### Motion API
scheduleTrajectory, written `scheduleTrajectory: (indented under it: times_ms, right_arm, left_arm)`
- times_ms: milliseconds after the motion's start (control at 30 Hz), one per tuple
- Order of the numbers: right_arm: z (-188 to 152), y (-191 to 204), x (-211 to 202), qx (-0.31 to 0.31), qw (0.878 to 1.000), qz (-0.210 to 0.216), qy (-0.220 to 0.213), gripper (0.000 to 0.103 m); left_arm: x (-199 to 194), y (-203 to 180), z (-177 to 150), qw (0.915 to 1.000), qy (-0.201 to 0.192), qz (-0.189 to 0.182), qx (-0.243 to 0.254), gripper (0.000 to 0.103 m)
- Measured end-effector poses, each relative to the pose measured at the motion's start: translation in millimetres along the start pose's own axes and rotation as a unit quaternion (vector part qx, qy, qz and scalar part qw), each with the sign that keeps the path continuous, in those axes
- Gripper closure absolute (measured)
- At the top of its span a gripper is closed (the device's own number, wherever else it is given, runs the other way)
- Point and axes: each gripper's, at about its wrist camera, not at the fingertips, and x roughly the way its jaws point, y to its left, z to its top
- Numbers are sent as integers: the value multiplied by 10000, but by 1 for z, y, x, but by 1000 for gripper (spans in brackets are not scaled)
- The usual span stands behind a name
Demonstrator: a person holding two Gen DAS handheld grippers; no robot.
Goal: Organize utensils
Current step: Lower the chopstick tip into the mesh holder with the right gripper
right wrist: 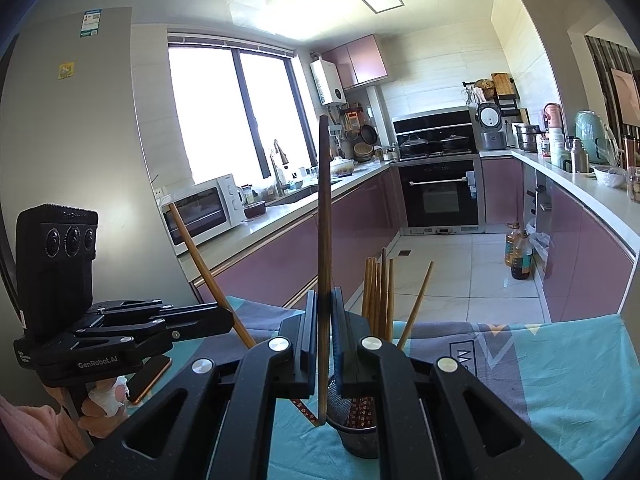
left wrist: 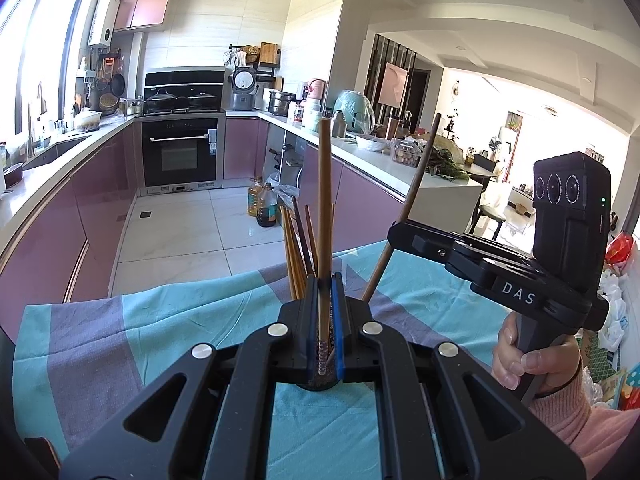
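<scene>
The table (right wrist: 560, 360), covered with a teal and grey cloth (left wrist: 160, 328), carries very little in these views: no loose chopsticks show on the bare parts of the cloth, so most of the sorting looks done. Near the table's far edge stands a dark mesh cup (right wrist: 354, 428), and a bunch of chopsticks (right wrist: 378, 292) already stands upright in it, one of them leaning out to the side. In the left wrist view the same bunch rises just behind the fingers, and the cup is mostly hidden under them.

What is left, by my reading, is the two sticks held above the table. The left tongs (left wrist: 325, 312) are pressed together on a light brown chopstick (left wrist: 325, 200), which stands nearly upright with its patterned lower end reaching down at the cup's mouth. The right tongs (right wrist: 324, 344) are likewise closed, pinching a darker chopstick (right wrist: 324, 220); its patterned tip hangs just beside the cup's rim, on the outside as far as the right wrist view shows, not yet in.

So the task seems close to its end: both held sticks need lowering into the cup and releasing. Whether more utensils lie outside these views cannot be told.
</scene>
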Motion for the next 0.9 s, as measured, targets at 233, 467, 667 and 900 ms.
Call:
scheduleTrajectory:
  times_ms: [233, 467, 667, 900]
  right_arm:
    - [1, -1, 0, -12, 10000, -11, -8, 97]
    - [4, -3, -2, -38, 10000, -35, -25, 97]
    - [9, -3, 0, -51, 10000, -72, -38, 97]
    - [10, -3, 0, -73, 9999, -97, -45, 97]
  left_arm:
    - [-5, -2, 2, 10000, -53, -12, 26, 96]
    - [-8, 0, 8, 9999, -107, -9, 51, 96]
    - [-10, 0, 11, 9999, -159, 12, 34, 96]
    - [-13, 0, 13, 9998, -203, 20, 47, 96]
